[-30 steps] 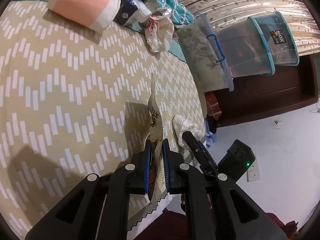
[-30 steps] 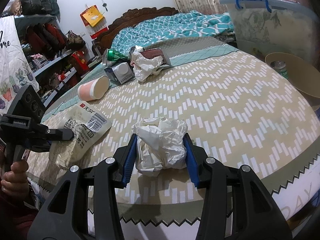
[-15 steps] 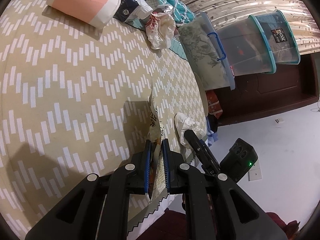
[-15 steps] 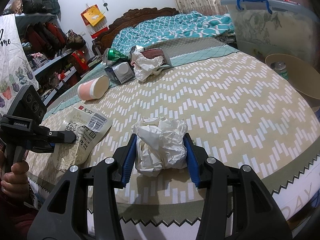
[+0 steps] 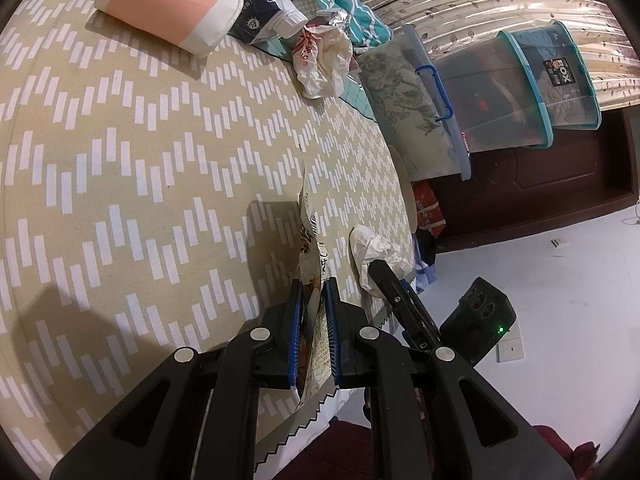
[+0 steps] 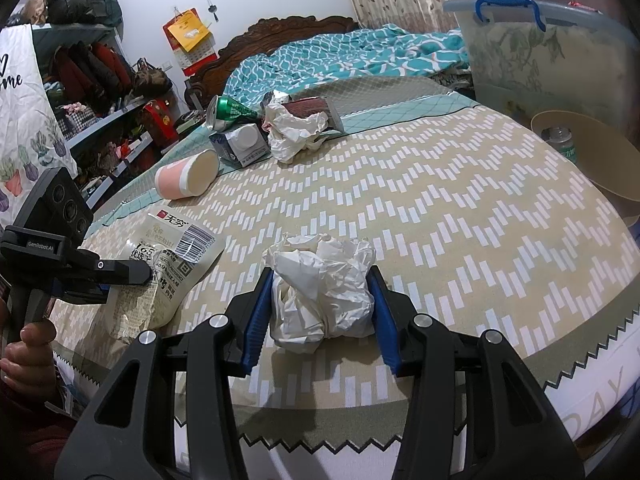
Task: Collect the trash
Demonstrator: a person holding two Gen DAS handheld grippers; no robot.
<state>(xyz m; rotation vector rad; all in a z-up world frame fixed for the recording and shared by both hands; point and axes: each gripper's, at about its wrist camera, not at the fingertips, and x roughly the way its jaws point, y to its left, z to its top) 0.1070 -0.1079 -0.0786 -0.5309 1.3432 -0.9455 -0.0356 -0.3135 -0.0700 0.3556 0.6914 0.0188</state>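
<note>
Jaws of the left gripper [image 5: 312,316] pinch the snack wrapper [image 6: 176,264]; the right gripper [image 6: 320,300] clamps a crumpled paper ball [image 6: 322,292], beside that wrapper on the bed [image 6: 460,208].

Home bedroom, carved wooden headboard [image 6: 280,30], teal quilt [image 6: 340,60], shelves of clothes [image 6: 92,76], storage bins [image 5: 520,92]

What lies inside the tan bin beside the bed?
A clear bottle with a green label shows inside the bin. The bed edge covers the bin's lower part, so anything deeper is unseen.
</note>
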